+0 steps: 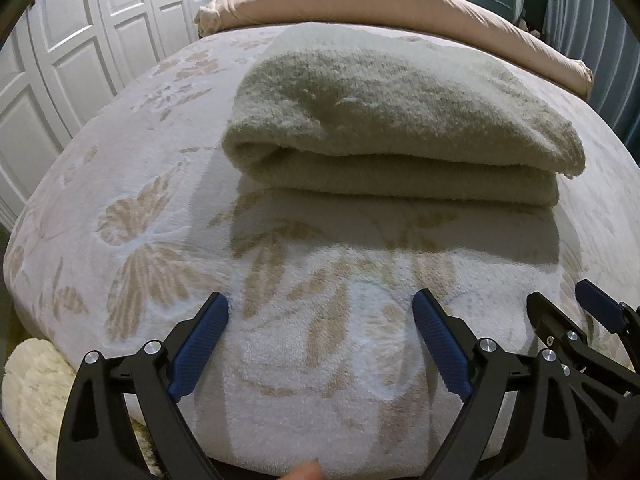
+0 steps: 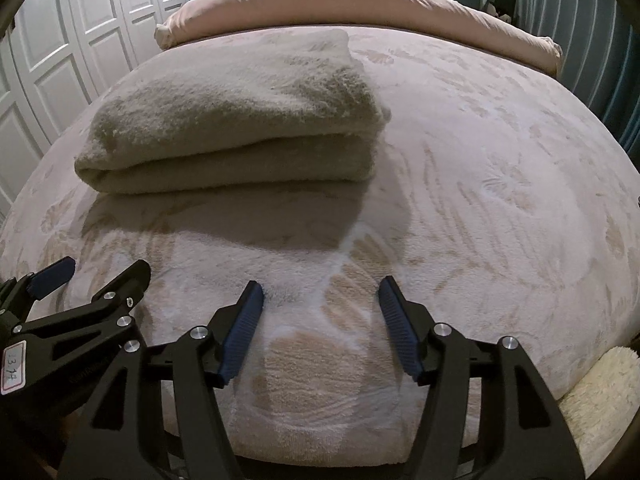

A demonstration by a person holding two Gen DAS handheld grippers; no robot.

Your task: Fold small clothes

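Folded garment lies mid-bed, edges clear. Left gripper and right gripper hover nearside, jaws wide, empty.

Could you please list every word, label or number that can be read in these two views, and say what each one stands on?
"13.14" (handwritten, read sideways, last digits uncertain): on a white sticker with a reddish edge on the left tool, seen at the left edge of the right wrist view.
Faint embossed lettering on the black frame just beside that sticker: too dim to read.
No other text shows in either view.
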